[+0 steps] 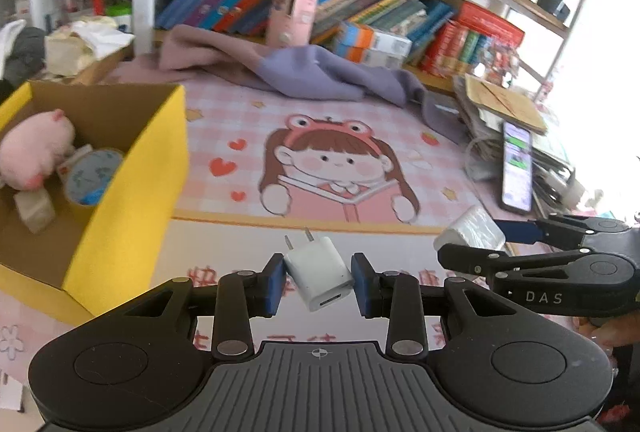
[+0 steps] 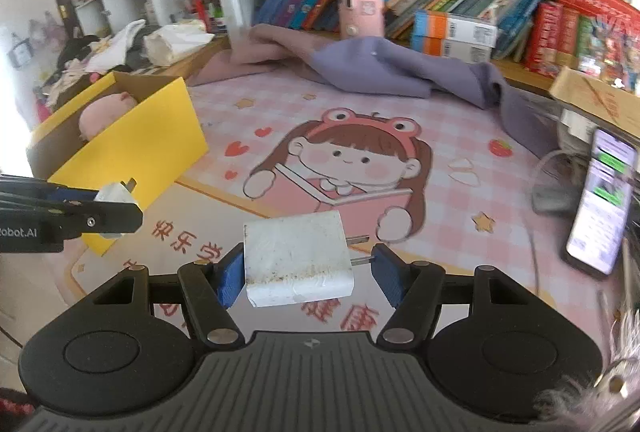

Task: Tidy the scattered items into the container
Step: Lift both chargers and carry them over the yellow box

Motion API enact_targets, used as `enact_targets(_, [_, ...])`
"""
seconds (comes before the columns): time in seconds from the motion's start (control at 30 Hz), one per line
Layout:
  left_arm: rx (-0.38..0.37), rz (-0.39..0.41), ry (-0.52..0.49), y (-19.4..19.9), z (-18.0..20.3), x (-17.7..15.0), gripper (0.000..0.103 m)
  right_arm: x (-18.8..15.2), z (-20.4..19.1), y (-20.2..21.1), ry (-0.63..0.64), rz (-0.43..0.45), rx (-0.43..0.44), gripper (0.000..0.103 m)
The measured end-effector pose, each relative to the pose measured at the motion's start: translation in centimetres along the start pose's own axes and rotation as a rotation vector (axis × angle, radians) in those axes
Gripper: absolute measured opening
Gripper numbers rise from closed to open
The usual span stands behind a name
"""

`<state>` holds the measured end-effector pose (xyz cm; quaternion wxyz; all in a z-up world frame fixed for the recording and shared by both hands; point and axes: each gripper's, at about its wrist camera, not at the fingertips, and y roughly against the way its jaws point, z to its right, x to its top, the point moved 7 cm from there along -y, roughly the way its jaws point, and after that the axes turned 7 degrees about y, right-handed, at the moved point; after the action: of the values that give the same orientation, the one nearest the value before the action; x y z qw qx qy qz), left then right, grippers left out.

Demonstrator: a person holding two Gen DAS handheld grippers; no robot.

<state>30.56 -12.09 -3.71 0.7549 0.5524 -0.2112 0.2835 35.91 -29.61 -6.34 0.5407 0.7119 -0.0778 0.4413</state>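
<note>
Carrying both chargers clear of the mat toward yellow box [image 1: 132,168]. Left gripper [image 1: 319,282] clamped on small charger [image 1: 320,272]; right gripper [image 2: 308,272] gripping large charger [image 2: 298,258], prongs sideways.

Your left gripper [image 1: 319,282] has a black housing with a ribbed grey centre plate bearing a small crosshair mark. Two round black domes flank the plate. Black linkage arms pivot on silver screws and end in blue ribbed pads [image 1: 276,286]. Your right gripper [image 2: 308,274] matches it: black shell, ribbed plate with a small emblem, silver pivots, blue pads [image 2: 385,274]. Seen side-on, the right unit carries white "DAS" lettering, and the left unit carries white lettering ending in "obot.AI". At the lower right edge of the right wrist view, a fuzzy grey cuff [image 2: 592,392] shows.
</note>
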Motion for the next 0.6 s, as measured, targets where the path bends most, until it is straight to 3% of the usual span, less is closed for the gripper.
enact_targets(0.33, [-0.107,-0.015,-0.041,2.1,-1.1,-0.9,0.034,-1.2,-2.3,2.7,-0.065,0.022,-0.112,0.063])
enact_targets(0.6, [-0.148,0.020,-0.095,6.0,-3.7,-2.8,0.034,-1.4,-7.0,4.5,-0.087,0.062,-0.134,0.063])
